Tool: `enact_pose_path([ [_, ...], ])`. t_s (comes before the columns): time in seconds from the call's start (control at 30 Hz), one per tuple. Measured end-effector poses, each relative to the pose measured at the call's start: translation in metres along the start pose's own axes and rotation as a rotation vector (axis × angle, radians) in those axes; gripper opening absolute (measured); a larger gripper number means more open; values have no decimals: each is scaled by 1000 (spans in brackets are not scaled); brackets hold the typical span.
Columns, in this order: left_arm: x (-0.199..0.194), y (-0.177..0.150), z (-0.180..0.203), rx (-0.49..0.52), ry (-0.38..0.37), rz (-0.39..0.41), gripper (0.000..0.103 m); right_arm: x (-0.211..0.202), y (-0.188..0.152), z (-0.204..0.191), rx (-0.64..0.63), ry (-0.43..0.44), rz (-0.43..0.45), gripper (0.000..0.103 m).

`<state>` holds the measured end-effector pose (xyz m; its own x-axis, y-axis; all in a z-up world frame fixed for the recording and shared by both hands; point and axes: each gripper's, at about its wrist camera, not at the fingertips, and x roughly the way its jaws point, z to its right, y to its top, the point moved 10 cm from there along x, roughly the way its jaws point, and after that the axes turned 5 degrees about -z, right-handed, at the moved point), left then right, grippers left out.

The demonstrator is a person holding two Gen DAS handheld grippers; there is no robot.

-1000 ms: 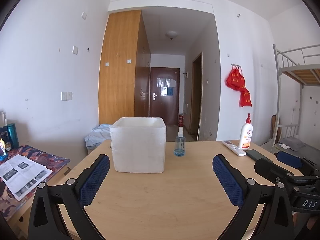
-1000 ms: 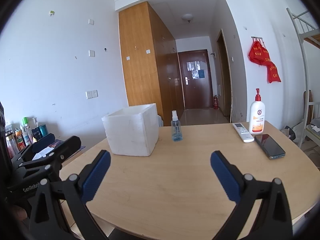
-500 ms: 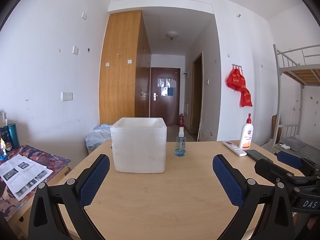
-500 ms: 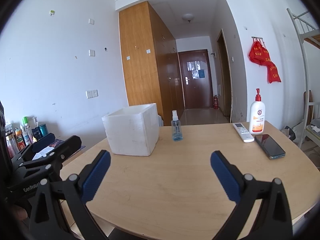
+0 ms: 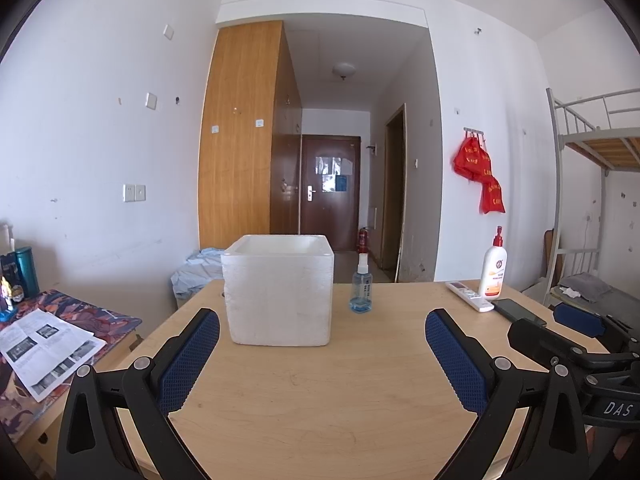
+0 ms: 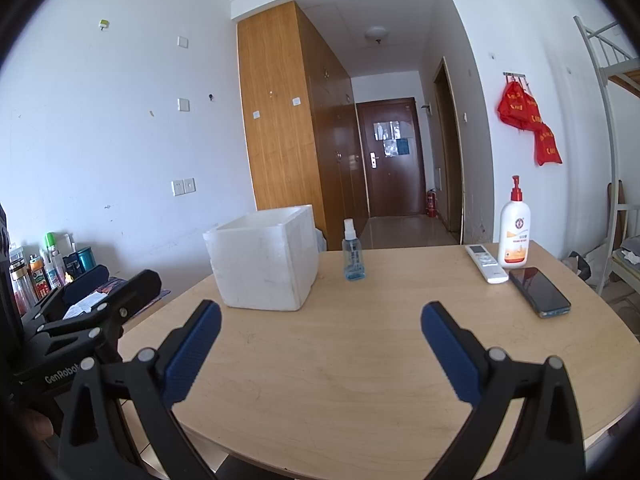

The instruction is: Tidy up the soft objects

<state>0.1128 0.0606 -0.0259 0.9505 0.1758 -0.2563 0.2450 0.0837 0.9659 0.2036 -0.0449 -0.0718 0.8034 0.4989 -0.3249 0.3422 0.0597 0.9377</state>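
Position: I held my left gripper [image 5: 322, 338] level above the near edge of the table [image 5: 320, 380], jaws spread wide, nothing between the blue pads [image 5: 188, 364]. My right gripper [image 6: 320, 332] hung alongside it at similar height, equally wide apart and empty. Contents of table, counted: one white foam box [image 5: 278, 294], open-topped, standing upright left of centre, its interior hidden from both views; one small blue spray bottle [image 5: 361, 290] just right of the box, apart from it; one white remote control [image 6: 486, 263]; one pump lotion bottle [image 6: 514, 232] upright just beside the remote; one dark phone [image 6: 538, 291] lying flat near the right edge. Soft objects: none seen on the table.
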Motion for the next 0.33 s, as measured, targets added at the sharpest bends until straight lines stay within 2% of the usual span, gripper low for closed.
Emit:
enact_pose_path([
  [0.33,1,0,-1,-1,-3,-1,103,1,-1,-1,-1,-2,-3,101],
])
